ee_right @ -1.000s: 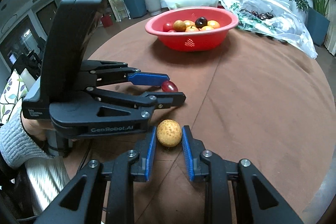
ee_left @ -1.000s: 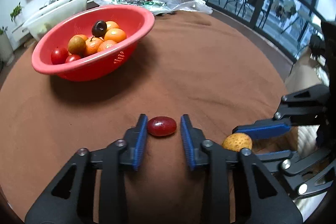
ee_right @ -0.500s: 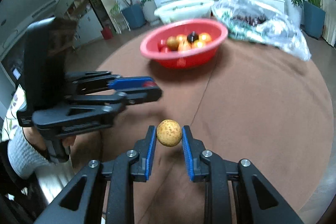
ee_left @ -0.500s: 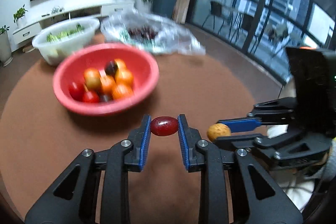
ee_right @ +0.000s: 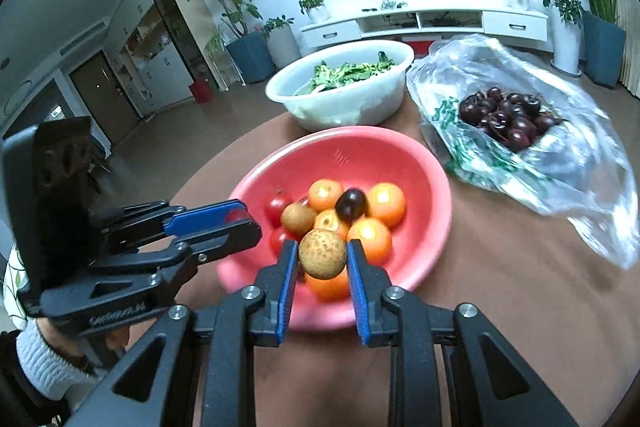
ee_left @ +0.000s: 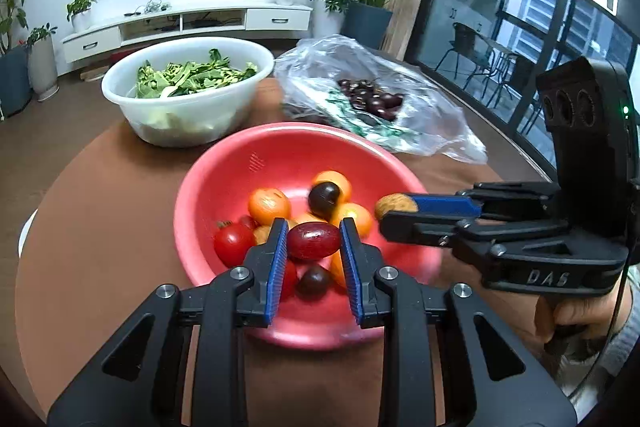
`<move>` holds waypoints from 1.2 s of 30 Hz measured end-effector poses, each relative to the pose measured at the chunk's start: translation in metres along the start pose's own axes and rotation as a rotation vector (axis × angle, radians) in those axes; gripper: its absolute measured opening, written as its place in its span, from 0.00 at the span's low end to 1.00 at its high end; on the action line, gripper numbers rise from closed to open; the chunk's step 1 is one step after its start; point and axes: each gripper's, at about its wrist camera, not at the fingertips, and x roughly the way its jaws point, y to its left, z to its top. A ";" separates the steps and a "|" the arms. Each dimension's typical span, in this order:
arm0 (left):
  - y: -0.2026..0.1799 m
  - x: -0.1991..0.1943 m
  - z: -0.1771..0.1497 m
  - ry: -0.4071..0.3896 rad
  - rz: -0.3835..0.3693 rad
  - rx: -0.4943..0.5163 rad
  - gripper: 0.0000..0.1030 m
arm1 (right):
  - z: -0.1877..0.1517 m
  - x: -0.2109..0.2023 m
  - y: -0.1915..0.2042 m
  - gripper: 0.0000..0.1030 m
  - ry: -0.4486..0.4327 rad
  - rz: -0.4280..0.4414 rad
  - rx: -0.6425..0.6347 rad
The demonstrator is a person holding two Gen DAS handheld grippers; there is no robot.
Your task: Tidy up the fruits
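Observation:
My left gripper (ee_left: pixel 313 241) is shut on a dark red oval grape (ee_left: pixel 313 240) and hangs over the near part of the red bowl (ee_left: pixel 240 171). My right gripper (ee_right: pixel 322 254) is shut on a round speckled tan fruit (ee_right: pixel 322 254), also above the red bowl (ee_right: pixel 424 183). The bowl holds several oranges, cherry tomatoes and a dark cherry. In the left wrist view the right gripper (ee_left: pixel 394 207) comes in from the right with the tan fruit (ee_left: pixel 390 205) at its tip. In the right wrist view the left gripper (ee_right: pixel 236 221) reaches the bowl's left rim.
Behind the red bowl stand a white bowl of green leaves (ee_left: pixel 176 107) and a clear plastic bag of dark cherries (ee_left: pixel 370 99). The round table has a brown cloth (ee_right: pixel 520 287). A hand in a grey sleeve (ee_right: pixel 40 359) holds the left gripper.
Both grippers lifted their fruits off the cloth and carried them forward until they hang over the red bowl. The bowl now fills the middle of both views.

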 end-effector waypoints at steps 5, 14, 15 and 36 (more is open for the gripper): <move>0.011 0.022 0.007 0.019 0.029 0.004 0.27 | 0.010 0.022 0.001 0.27 0.016 -0.014 -0.019; 0.024 0.012 0.004 -0.022 0.019 -0.078 0.85 | 0.009 0.009 -0.003 0.46 -0.034 -0.028 -0.016; 0.020 0.006 0.004 -0.035 0.030 -0.070 0.92 | 0.006 0.000 0.000 0.47 -0.054 -0.026 -0.016; -0.110 -0.093 -0.068 -0.095 0.100 0.074 1.00 | -0.115 -0.132 0.020 1.00 -0.242 -0.226 0.008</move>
